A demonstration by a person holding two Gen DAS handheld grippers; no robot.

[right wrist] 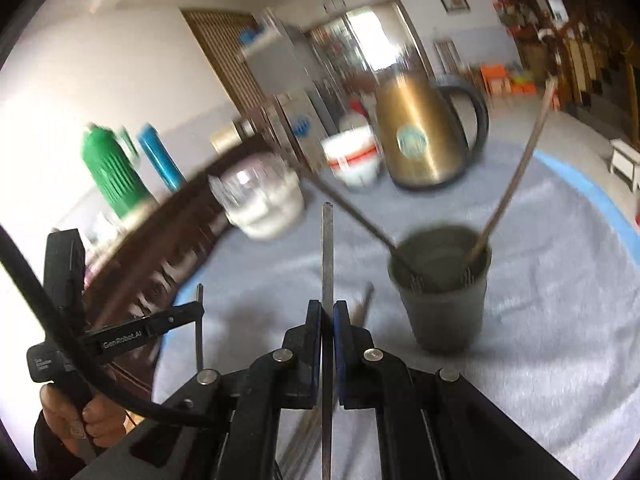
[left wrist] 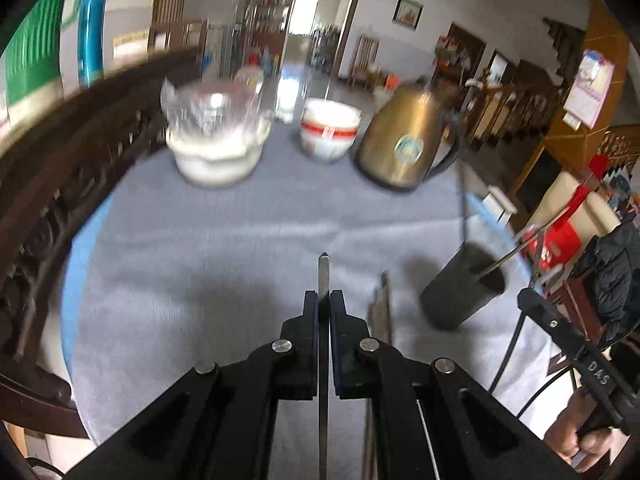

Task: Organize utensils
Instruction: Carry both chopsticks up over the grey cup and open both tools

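My left gripper is shut on a metal chopstick that sticks out past its tips over the grey cloth. My right gripper is shut on another metal chopstick, held upright left of the dark utensil cup. Two chopsticks lean in that cup. The cup also shows at the right of the left wrist view, with the right gripper beside it. More chopsticks lie on the cloth right of my left gripper. The left gripper shows at the left of the right wrist view.
A gold kettle, a red-and-white bowl and a glass pitcher on a white container stand at the far side of the round table. A dark carved wooden rail runs along the left.
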